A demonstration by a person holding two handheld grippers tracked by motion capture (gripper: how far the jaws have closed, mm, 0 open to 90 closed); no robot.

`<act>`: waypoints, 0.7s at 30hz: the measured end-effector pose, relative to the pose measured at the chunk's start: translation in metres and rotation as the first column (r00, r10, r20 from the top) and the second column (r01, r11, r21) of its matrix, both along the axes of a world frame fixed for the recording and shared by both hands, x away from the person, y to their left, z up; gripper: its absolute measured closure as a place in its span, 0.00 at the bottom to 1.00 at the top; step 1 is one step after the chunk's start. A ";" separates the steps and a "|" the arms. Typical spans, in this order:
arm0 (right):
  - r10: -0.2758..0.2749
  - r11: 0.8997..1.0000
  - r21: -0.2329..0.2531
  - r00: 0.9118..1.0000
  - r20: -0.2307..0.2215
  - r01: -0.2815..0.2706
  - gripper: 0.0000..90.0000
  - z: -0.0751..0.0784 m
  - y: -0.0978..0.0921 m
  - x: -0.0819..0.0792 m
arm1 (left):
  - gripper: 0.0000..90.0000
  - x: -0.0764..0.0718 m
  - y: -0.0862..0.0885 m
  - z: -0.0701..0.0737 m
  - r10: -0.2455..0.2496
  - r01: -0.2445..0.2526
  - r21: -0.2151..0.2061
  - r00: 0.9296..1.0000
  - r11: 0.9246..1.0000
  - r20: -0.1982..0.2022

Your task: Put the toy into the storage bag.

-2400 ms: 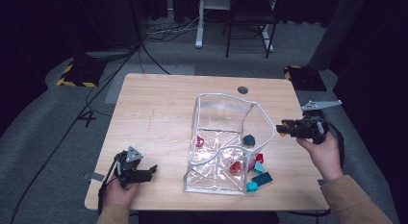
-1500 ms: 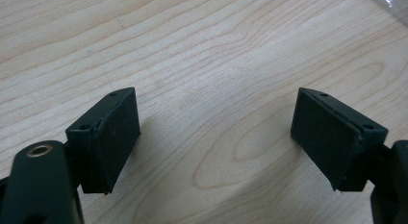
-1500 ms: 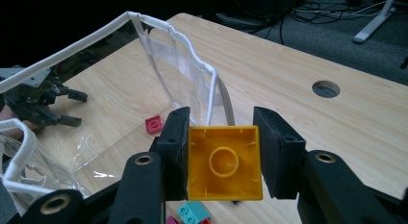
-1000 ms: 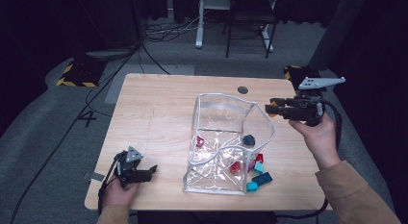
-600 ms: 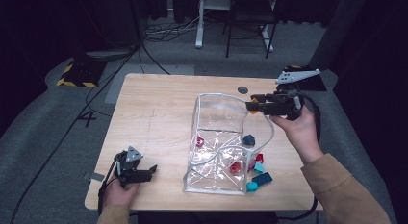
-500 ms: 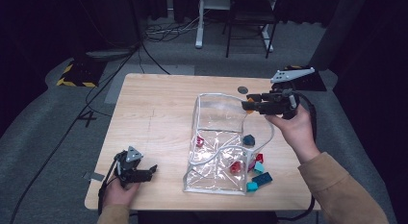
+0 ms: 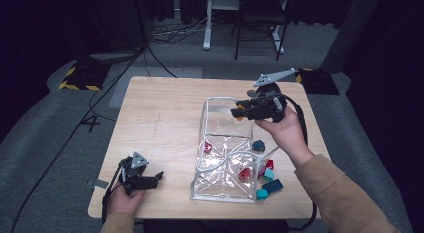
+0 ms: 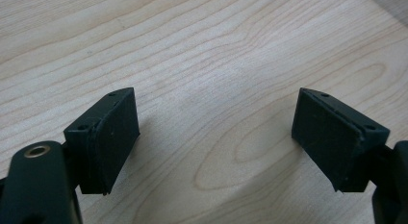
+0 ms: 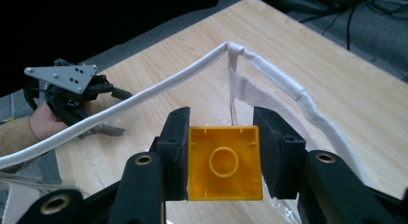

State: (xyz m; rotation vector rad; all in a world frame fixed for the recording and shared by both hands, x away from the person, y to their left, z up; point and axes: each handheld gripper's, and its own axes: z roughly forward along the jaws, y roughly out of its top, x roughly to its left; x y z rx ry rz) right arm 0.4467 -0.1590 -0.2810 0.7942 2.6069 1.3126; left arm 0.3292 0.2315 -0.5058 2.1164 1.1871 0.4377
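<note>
Transport step: your right gripper (image 9: 222, 161) clamps the yellow block (image 9: 224, 162) between its jaws, above the clear bag (image 7: 225, 143). Next, spread the jaws to drop it inside. Your left gripper (image 8: 216, 137) rests with its jaws apart and nothing between them.

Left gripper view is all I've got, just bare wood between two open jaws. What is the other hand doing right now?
Observer: The right gripper is shut on a yellow block, hollow underside facing its camera.
Operator: Where is that over the table?
Observer: In the high view it hangs above the far end of the clear bag, over its white rim.
Operator: Anything in the bag already?
Observer: Yes, red blocks lie inside; a teal block sits by its near right corner.
</note>
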 end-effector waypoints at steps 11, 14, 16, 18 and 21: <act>0.027 0.996 -0.087 0.997 -0.078 -0.034 0.65 -0.027 0.027 0.009 | 0.19 0.000 0.000 0.000 -0.001 0.001 0.000 1.000 1.000 0.000; 0.031 0.992 -0.121 0.995 -0.092 -0.042 0.65 -0.031 0.031 0.011 | 0.19 0.000 0.000 0.000 0.000 0.000 -0.002 1.000 1.000 -0.001; 0.033 0.989 -0.142 0.993 -0.117 -0.050 0.65 -0.034 0.034 0.013 | 0.19 0.000 0.000 0.000 -0.001 0.001 -0.002 1.000 1.000 -0.001; 0.034 0.985 -0.164 0.991 -0.132 -0.055 0.65 -0.037 0.036 0.014 | 0.19 0.000 0.000 0.000 -0.001 0.001 -0.002 1.000 1.000 -0.001; 0.037 0.979 -0.194 0.986 -0.165 -0.069 0.65 -0.040 0.040 0.015 | 0.19 0.000 0.000 0.000 -0.001 0.001 -0.002 1.000 1.000 -0.001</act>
